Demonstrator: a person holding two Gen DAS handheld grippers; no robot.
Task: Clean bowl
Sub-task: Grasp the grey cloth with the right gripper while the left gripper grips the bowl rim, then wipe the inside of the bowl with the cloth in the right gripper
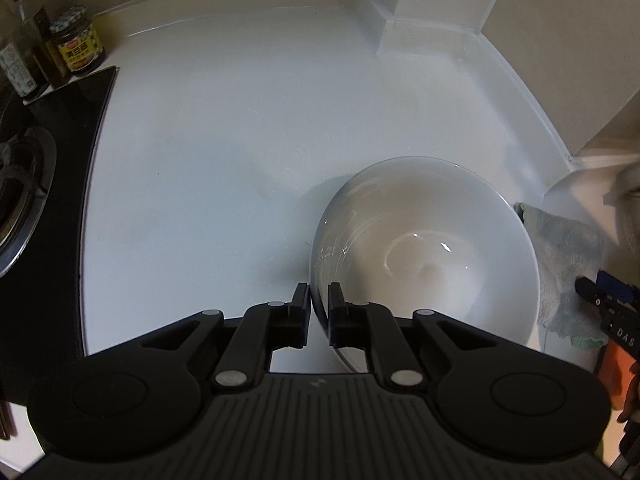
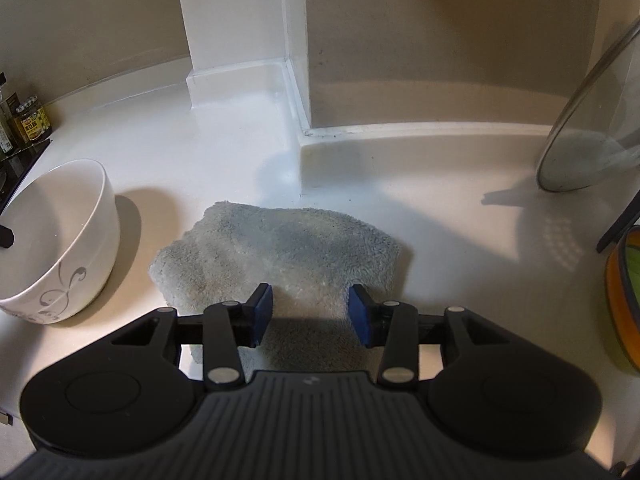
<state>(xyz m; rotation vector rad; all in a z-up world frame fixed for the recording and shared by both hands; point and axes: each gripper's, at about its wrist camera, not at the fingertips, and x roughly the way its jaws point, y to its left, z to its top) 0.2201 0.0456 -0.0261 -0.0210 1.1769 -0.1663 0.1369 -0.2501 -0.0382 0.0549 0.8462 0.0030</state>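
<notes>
White worktop (image 1: pixel 208 152) in a kitchen corner, beige walls. Far left: gas hob (image 1: pixel 24 184), sauce jar (image 1: pixel 78 40) behind it. Left tongs (image 1: pixel 319 312) clamped on near rim of white bowl (image 1: pixel 424 248), one finger outside, one inside; bowl stands on worktop just left of grey cloth (image 2: pixel 280 256). Right tongs (image 2: pixel 311 314) apart, over near edge of cloth, gripping nothing. Far right: glass lid (image 2: pixel 592 140) leaning upright.

A home kitchen: white countertop (image 1: pixel 224 128), gas stove (image 1: pixel 24 184), and sauce jars (image 1: pixel 78 40).
</notes>
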